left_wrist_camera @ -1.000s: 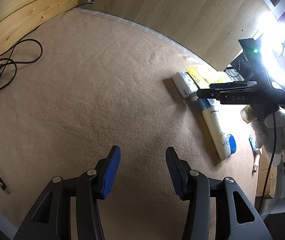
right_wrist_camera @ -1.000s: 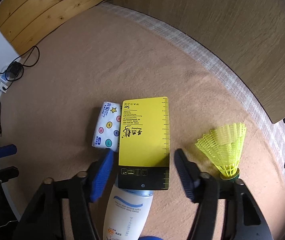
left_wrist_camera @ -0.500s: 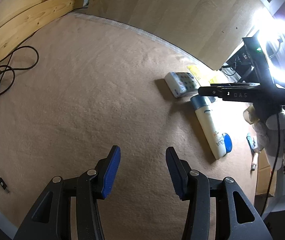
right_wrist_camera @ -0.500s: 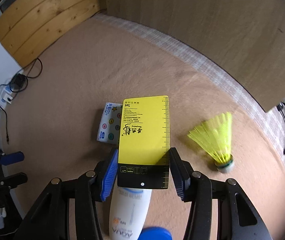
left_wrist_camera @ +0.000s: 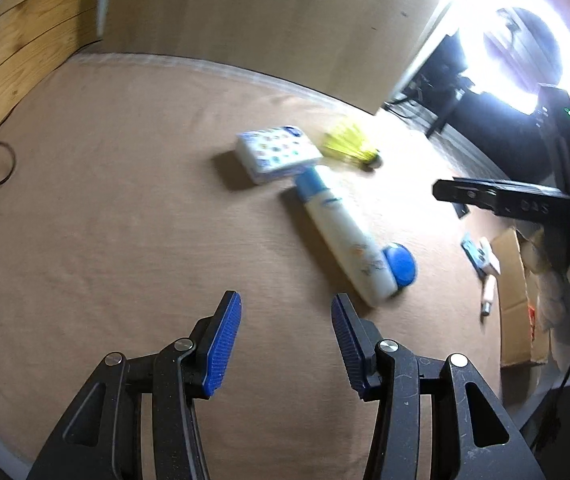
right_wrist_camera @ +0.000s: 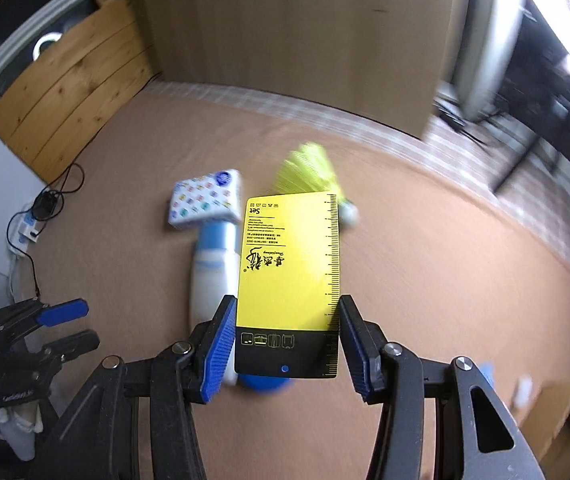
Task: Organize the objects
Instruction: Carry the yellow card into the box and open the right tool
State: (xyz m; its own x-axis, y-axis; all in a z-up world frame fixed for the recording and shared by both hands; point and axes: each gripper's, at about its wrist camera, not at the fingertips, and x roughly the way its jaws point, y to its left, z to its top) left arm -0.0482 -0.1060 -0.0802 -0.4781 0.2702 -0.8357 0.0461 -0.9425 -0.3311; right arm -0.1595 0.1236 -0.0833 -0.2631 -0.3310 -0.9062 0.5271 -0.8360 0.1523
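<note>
The right gripper is clenched on the yellow card, both blue pads against its long edges; a second ago its jaws stood wider, straddling the card as it lay across the lotion tube. The card is now lifted off, so it is ready to carry away. Beyond it lie the lotion tube, the tissue pack and the yellow shuttlecock. The left gripper hangs released and empty, the tube just beyond its right pad.

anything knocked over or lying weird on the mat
The yellow shuttlecock lies tipped on its side beside the tissue pack, and the white lotion bottle lies flat, its end touching that pack. Nothing looks spilled or damaged.
</note>
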